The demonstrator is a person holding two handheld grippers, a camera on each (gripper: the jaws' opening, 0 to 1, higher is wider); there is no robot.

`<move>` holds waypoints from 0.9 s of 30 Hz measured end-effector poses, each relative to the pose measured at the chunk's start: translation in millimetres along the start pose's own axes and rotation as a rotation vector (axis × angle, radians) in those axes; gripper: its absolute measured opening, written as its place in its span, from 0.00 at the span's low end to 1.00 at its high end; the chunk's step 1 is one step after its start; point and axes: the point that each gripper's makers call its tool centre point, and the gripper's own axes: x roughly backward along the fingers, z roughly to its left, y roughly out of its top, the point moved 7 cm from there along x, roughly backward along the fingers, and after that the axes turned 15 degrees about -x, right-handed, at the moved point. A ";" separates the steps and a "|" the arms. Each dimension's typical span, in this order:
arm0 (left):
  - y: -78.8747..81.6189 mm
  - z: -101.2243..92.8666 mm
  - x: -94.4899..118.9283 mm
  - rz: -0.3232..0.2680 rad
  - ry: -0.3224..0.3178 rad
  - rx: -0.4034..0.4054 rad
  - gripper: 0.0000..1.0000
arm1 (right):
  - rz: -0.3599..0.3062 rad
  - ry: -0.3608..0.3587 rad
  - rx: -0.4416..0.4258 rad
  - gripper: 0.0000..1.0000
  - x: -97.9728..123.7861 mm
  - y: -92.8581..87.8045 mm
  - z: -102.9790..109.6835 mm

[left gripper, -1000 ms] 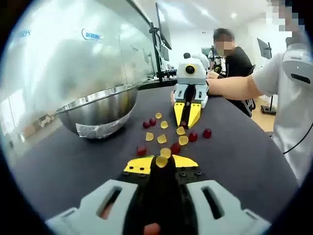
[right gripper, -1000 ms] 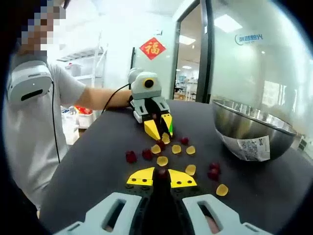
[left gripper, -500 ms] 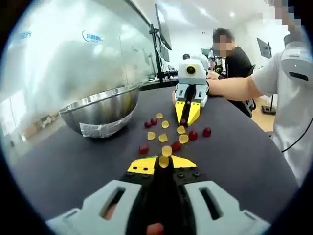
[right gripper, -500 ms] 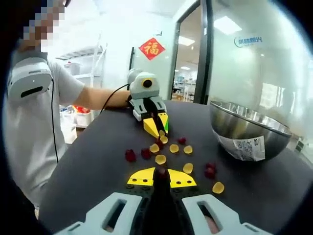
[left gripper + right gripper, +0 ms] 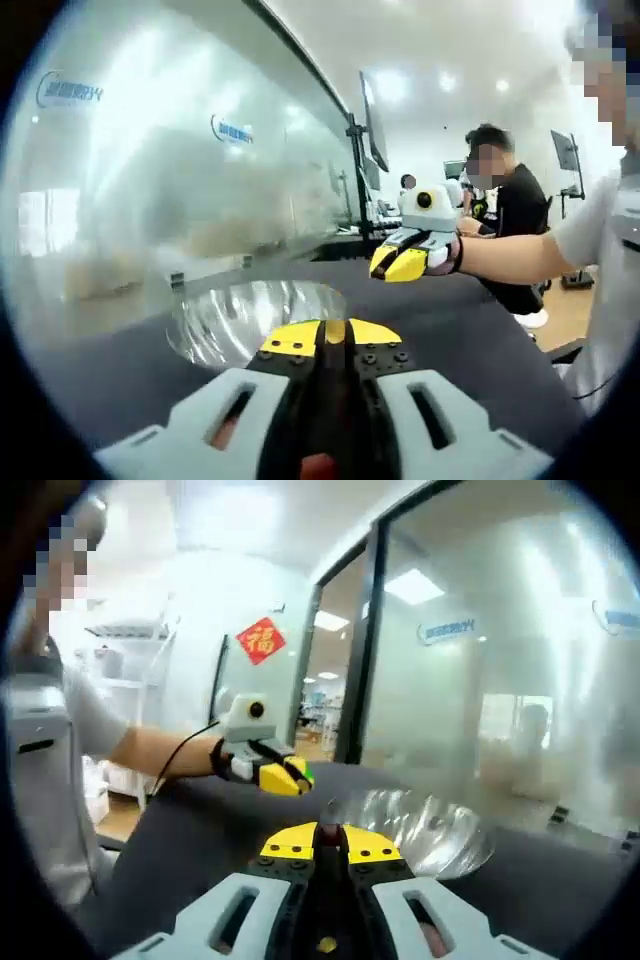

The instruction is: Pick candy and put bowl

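Office or lab: frosted glass partitions (image 5: 200, 200), monitors on arms (image 5: 372, 125), shelving (image 5: 120, 680).

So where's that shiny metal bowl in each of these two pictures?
Left gripper view: the bowl sits left of centre, just beyond the left gripper.
Right gripper view: the bowl sits right of centre, beyond the right gripper.
Shared landmark: the glass wall behind it.

We see a dark tabletop (image 5: 470, 330) beside a frosted glass wall (image 5: 180, 190), a seated person in a black shirt (image 5: 520, 215) near monitors (image 5: 372, 125), and a red paper ornament (image 5: 260, 640) hung by the doorway.
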 end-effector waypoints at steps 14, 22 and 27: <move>-4.9 63.9 -56.5 0.052 0.146 0.058 0.02 | -0.054 -0.198 -0.048 0.04 -54.7 47.3 -57.0; -6.7 54.9 -60.4 0.056 0.102 0.012 0.19 | 0.020 -0.221 -0.076 0.19 -66.1 22.9 -69.4; -6.1 51.7 -58.6 0.054 0.076 -0.001 0.18 | 0.046 -0.183 -0.047 0.20 -66.8 19.5 -57.9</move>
